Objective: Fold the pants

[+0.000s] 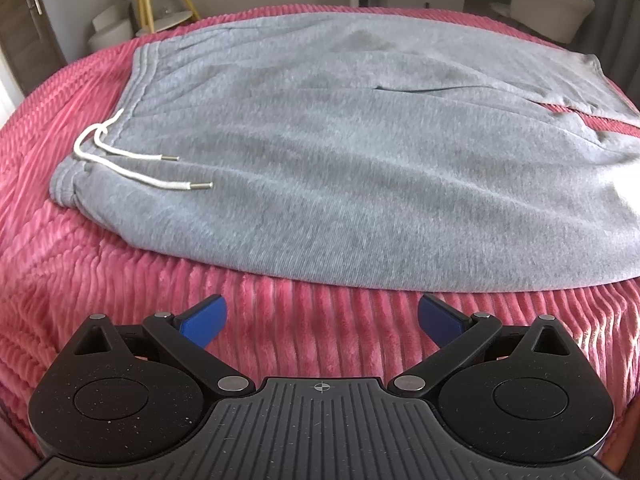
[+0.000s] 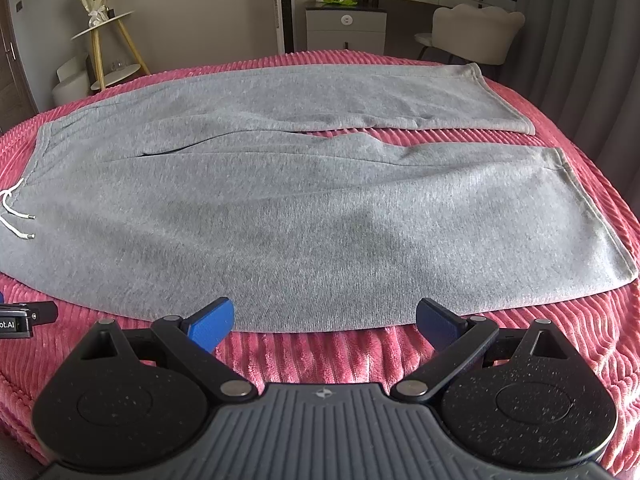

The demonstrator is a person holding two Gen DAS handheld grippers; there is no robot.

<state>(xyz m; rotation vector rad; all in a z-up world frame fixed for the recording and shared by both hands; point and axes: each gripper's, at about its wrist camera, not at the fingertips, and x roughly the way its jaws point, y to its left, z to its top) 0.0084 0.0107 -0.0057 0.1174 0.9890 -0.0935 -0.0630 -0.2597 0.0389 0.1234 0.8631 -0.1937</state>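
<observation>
Grey pants (image 2: 304,216): spread flat across bed (image 2: 320,360), pink ribbed cover; waistband toward left edge, both legs running toward right edge, far leg and near leg just apart past crotch; white drawstring (image 1: 132,164) lying on waistband end. Left tongs (image 1: 322,316): wide, holding nothing, above bed's near edge just short of pants. Right tongs (image 2: 324,320): wide, holding nothing, at pants' near hem line.

Grey pants (image 2: 320,216), white drawstring (image 1: 120,160), pink ribbed blanket (image 1: 280,340).
</observation>
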